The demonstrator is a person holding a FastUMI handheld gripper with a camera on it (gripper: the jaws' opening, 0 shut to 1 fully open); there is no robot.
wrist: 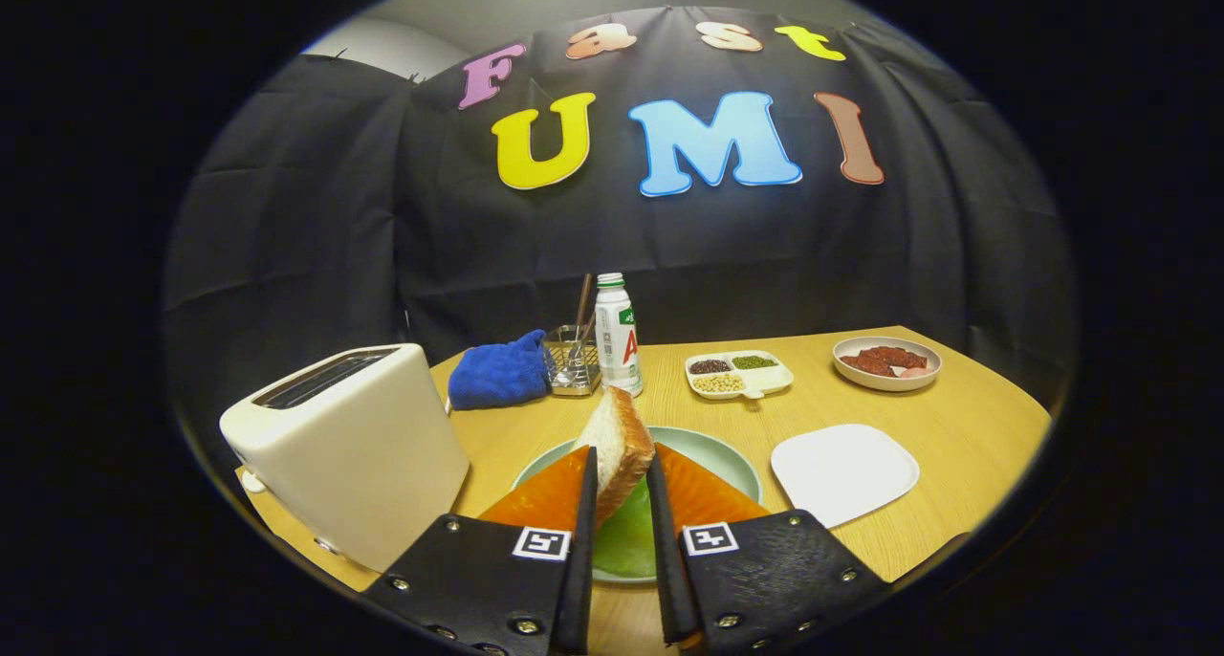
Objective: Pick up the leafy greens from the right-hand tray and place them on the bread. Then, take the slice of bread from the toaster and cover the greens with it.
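Now gripper (620, 465) clamps bread (617, 444) between both fingers, above greens (626, 539) on green plate (719, 453). Toaster (349, 446) near left, white tray (843, 472) right.

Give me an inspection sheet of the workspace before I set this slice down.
Surface: wooden table, round green plate just ahead of the tool.
Job's things: bread slice held over the plate; leafy greens on the plate below it; toaster beside the plate; white tray bare.
Clutter: blue cloth, utensil holder, bottle, divided dish of beans, bowl of reddish food.
Grippers: tool shut on the bread slice.
Cables: nothing seen.
Surroundings: black cloth wall.
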